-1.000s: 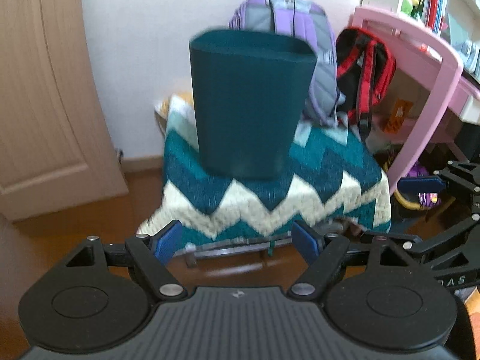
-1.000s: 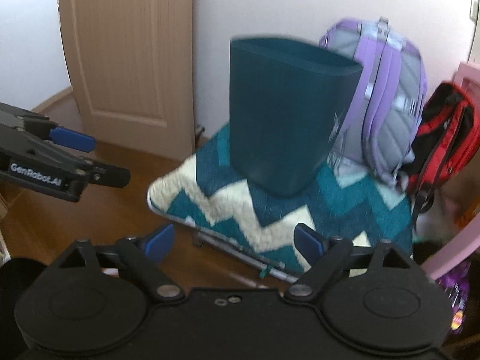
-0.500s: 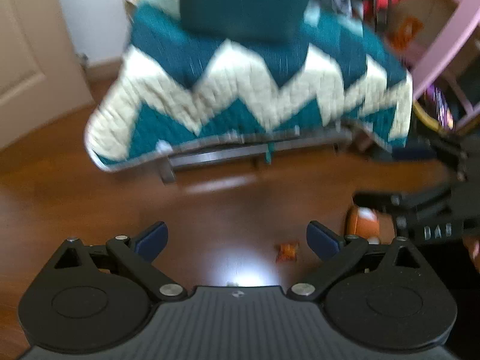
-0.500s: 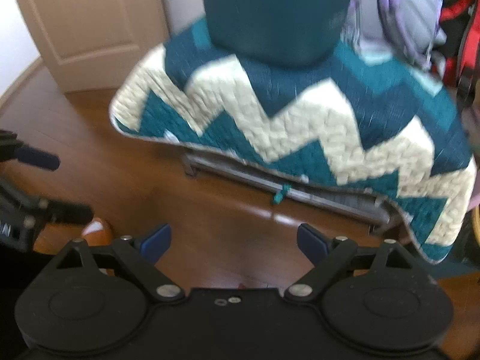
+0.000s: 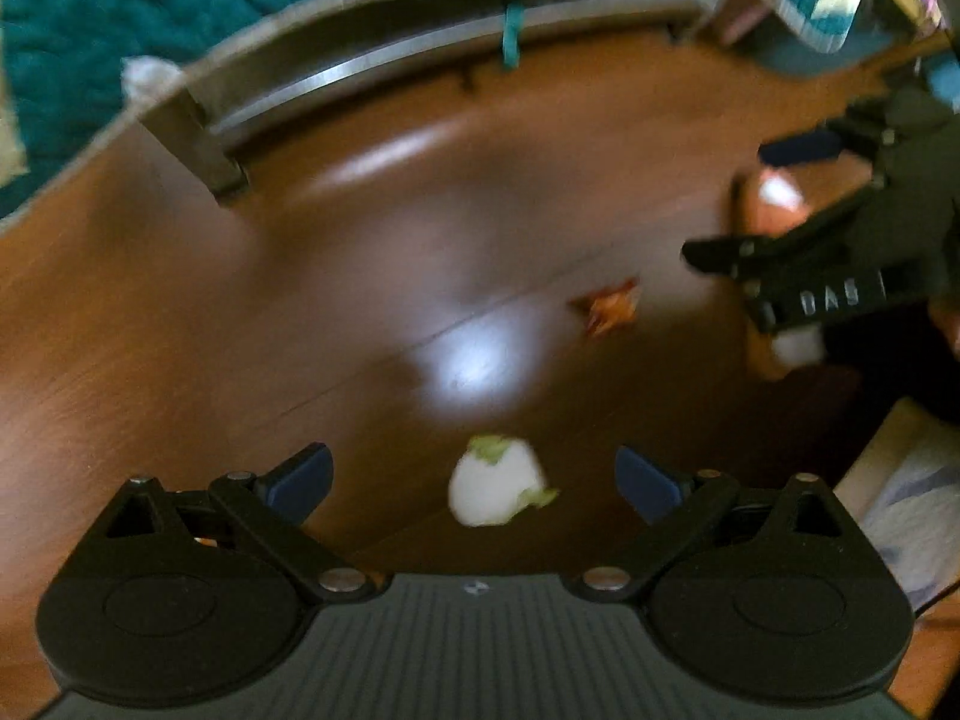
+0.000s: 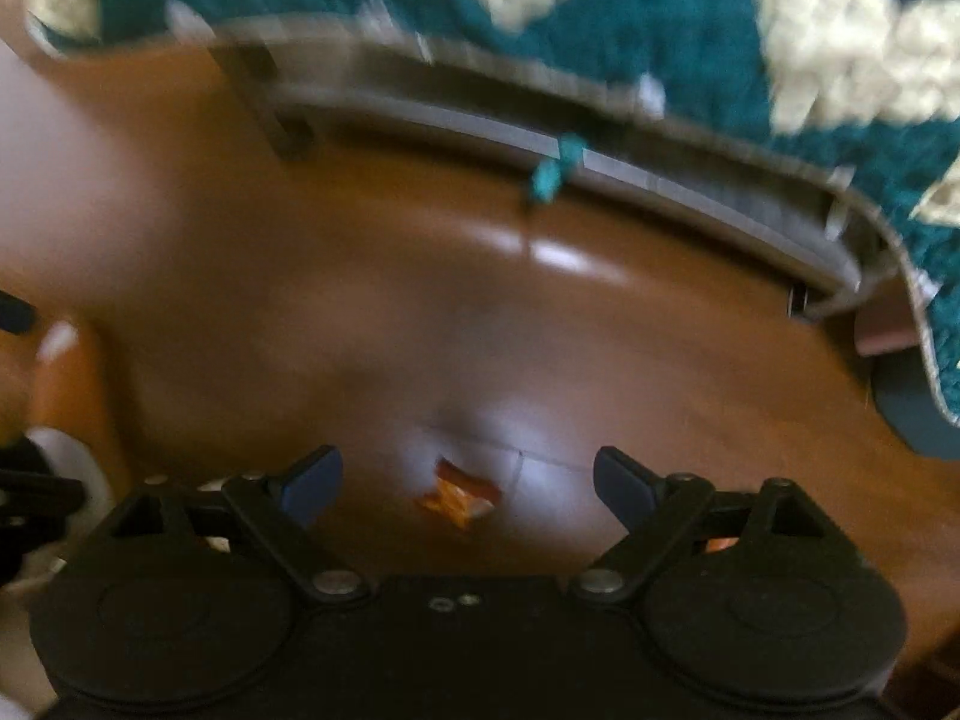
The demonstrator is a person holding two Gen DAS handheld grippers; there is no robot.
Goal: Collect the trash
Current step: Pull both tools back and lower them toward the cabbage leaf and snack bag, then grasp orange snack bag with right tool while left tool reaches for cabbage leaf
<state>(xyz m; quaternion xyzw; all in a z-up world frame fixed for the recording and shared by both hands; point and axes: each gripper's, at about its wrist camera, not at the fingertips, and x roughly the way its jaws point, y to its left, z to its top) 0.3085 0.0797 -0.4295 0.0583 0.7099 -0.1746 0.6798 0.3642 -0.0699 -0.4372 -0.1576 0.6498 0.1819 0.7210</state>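
Since the earlier frames both views have swung from the dark green bin on the zigzag blanket down to the wooden floor [image 5: 180, 312], and the bin is now out of sight.

The left gripper [image 5: 474, 477] points down at the floor with its jaws wide apart; a crumpled white wad [image 5: 495, 480] lies between the blue tips at the bottom centre of its view, untouched as far as the blur shows.

The right gripper [image 6: 468, 480] also has its jaws apart, with a small orange wrapper [image 6: 459, 495] on the floor between them at bottom centre. The edge of the blanket [image 6: 600, 18] fills the top of the frame.

Nothing is picked up yet: both pieces still need grasping and carrying to the bin.
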